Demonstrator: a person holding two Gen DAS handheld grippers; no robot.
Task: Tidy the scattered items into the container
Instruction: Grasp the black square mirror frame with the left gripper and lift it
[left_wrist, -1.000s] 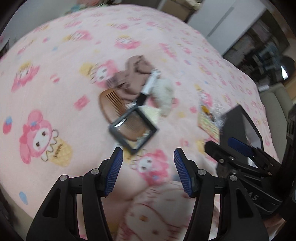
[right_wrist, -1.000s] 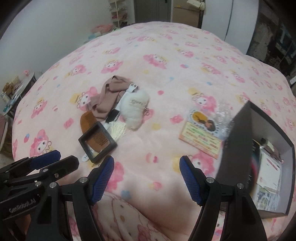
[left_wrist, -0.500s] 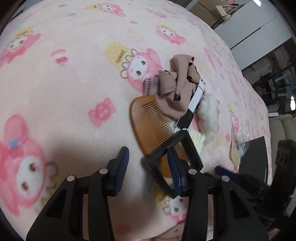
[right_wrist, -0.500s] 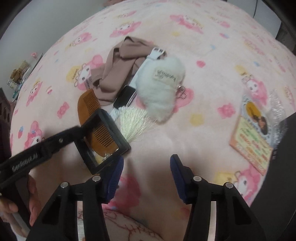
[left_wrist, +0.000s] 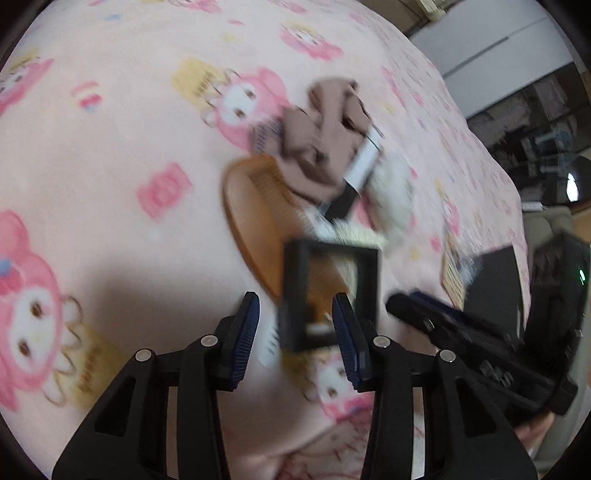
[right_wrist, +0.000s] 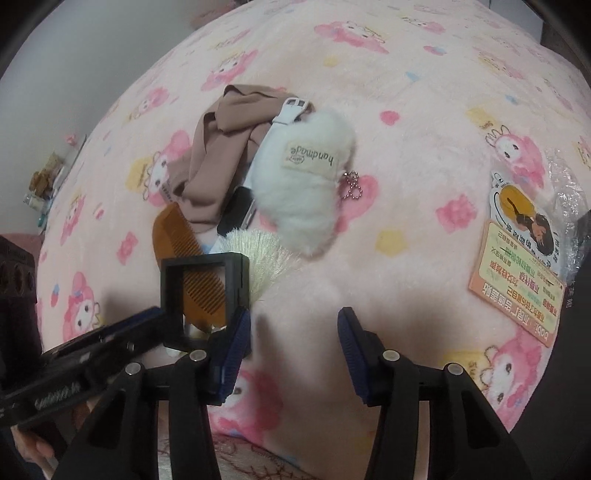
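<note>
A black square frame case (right_wrist: 201, 262) stands tipped up over a wooden comb (right_wrist: 173, 232) on the pink blanket. My left gripper (left_wrist: 295, 299) straddles the case's left side (left_wrist: 293, 295): one finger is outside it, the other is in front of its window. Its jaws are closing, and a gap still shows beside the outer pad. My right gripper (right_wrist: 293, 317) hovers open just right of the case, with only blanket between its fingers. Behind lie a brown cloth (right_wrist: 218, 155), a white-strapped watch (right_wrist: 291, 110), a white furry pouch (right_wrist: 306, 199) and a cream tassel (right_wrist: 266, 254).
A printed card (right_wrist: 517, 266) and clear wrapping (right_wrist: 565, 192) lie to the right. The black container (left_wrist: 495, 288) stands beyond them at the bed's right side. A hand (right_wrist: 29, 450) holds the left gripper (right_wrist: 147, 321) at the lower left.
Both grippers have dropped close to the blanket by the pile, and both have narrowed. The black case has turned from a flat diamond pose to tipped up at the left gripper's fingers.
</note>
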